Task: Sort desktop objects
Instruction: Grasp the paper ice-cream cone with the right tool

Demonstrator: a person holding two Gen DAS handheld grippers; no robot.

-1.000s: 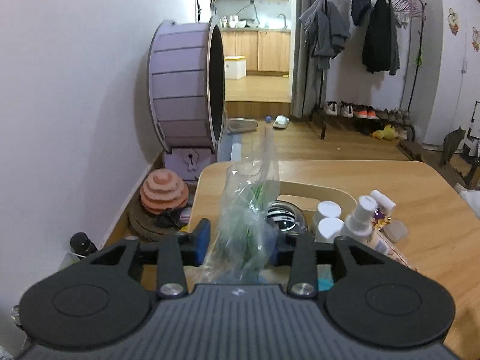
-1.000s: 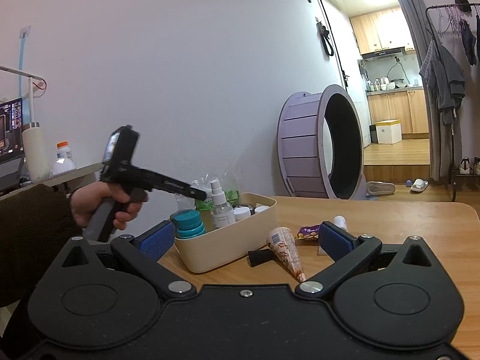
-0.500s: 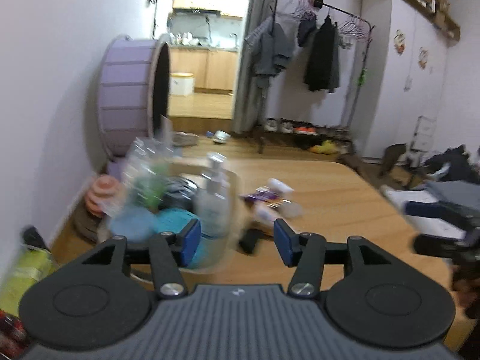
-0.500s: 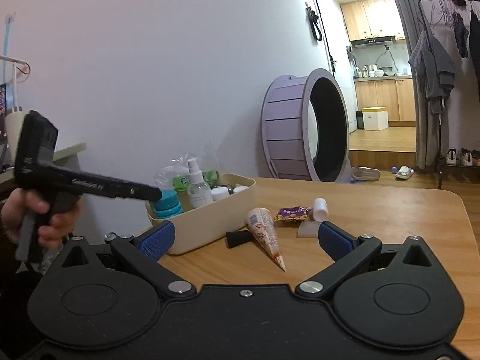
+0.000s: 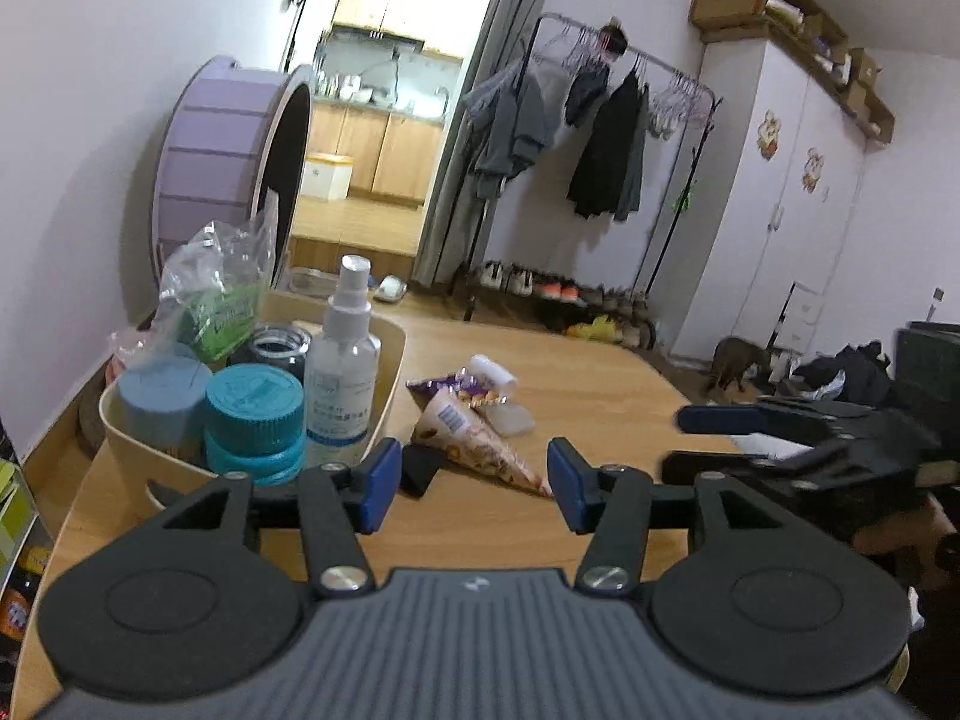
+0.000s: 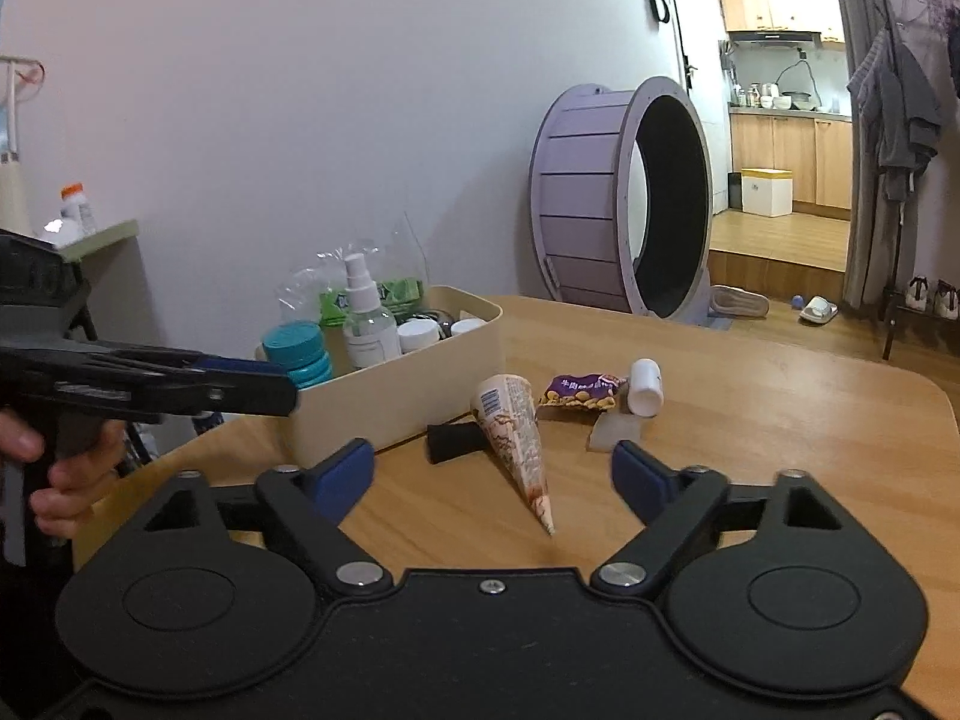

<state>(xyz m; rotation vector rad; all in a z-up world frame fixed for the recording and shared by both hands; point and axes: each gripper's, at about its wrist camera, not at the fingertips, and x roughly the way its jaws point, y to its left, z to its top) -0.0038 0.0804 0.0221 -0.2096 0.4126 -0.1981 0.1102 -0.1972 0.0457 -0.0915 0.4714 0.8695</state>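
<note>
While both jaws stand released and empty, I line up next pick: cone snack packet [image 6: 517,438] lies just beside cream bin [image 6: 414,384]. Right gripper [image 6: 493,474] needs descent over it; left gripper [image 5: 468,480] waits.

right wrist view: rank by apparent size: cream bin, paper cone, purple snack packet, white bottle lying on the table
1. cream bin, clearly largest.
2. paper cone.
3 and 4. purple snack packet and white bottle look close in size; the packet spreads a little wider, but both lie farther back than the cone, so I would not rank them.
</note>
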